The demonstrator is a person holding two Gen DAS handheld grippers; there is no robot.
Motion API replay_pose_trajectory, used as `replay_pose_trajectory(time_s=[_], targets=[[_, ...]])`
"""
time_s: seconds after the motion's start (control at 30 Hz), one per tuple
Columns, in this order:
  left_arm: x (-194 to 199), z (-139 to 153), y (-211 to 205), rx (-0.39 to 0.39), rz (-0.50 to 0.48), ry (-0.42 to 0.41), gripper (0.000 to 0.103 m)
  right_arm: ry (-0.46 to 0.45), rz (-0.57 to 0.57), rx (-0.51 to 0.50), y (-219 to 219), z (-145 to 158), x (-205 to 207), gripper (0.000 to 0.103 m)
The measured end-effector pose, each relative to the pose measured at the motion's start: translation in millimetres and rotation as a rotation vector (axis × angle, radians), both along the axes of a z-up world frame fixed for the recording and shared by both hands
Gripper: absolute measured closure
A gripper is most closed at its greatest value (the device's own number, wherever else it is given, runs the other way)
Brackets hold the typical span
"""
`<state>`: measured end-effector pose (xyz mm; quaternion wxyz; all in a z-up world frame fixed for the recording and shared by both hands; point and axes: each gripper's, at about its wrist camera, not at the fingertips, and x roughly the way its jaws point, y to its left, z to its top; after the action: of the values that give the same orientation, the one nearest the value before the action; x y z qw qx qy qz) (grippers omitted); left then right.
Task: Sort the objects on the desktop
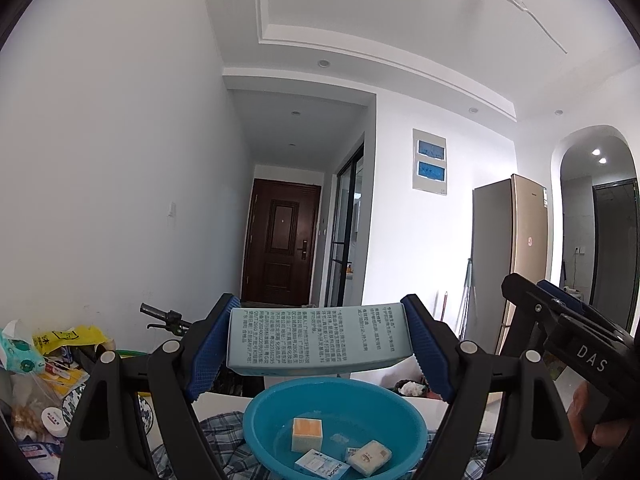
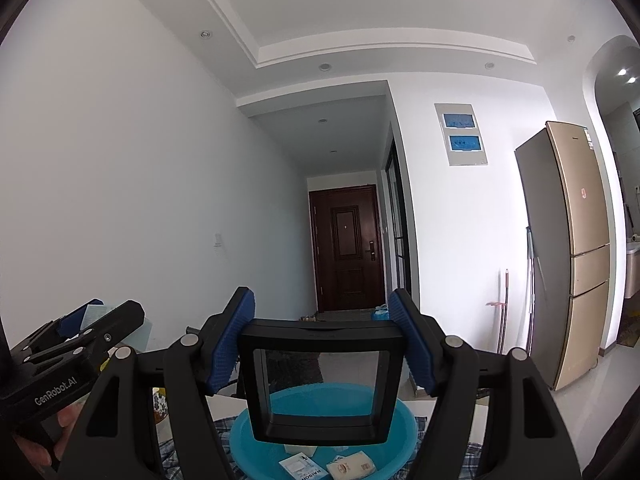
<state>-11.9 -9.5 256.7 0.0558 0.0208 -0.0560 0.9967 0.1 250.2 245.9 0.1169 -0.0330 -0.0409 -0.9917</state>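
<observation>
Above a blue plastic basin (image 1: 256,432) holding small soap boxes (image 1: 322,465) on a checked cloth (image 1: 218,426), the left gripper (image 1: 320,346) clamps a pale-blue printed carton (image 1: 320,340) — the right gripper (image 2: 320,344) grips a black square frame (image 2: 320,380).

Bright, even daylight washes the white walls (image 1: 120,140); ceiling spotlights (image 1: 599,156) glare at right; fisheye bends edges, corners vignette black; focus stays sharp.
</observation>
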Motion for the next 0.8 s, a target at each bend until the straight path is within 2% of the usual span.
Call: replay_pose_trajectory(time_s=[0.1, 0.27, 0.5, 0.63, 0.8], targets=[[-14, -4, 2, -0.015, -0.004, -0.039, 0.019, -0.016, -0.002, 0.006, -2, -2, -6, 0.035], [-35, -11, 2, 0.004, -0.012, -0.094, 0.019, -0.051, -0.009, 0.012, -3, -6, -19, 0.035], [-58, -18, 2, 0.007, 0.016, -0.129, 0.019, -0.111, -0.021, 0.013, -3, -13, -42, 0.035], [-74, -25, 5, -0.016, 0.052, -0.148, 0.019, -0.159, 0.017, 0.011, -5, -18, -56, 0.035], [-93, -32, 9, -0.018, 0.041, -0.186, 0.019, -0.206, 0.015, 0.034, -13, -26, -74, 0.035]])
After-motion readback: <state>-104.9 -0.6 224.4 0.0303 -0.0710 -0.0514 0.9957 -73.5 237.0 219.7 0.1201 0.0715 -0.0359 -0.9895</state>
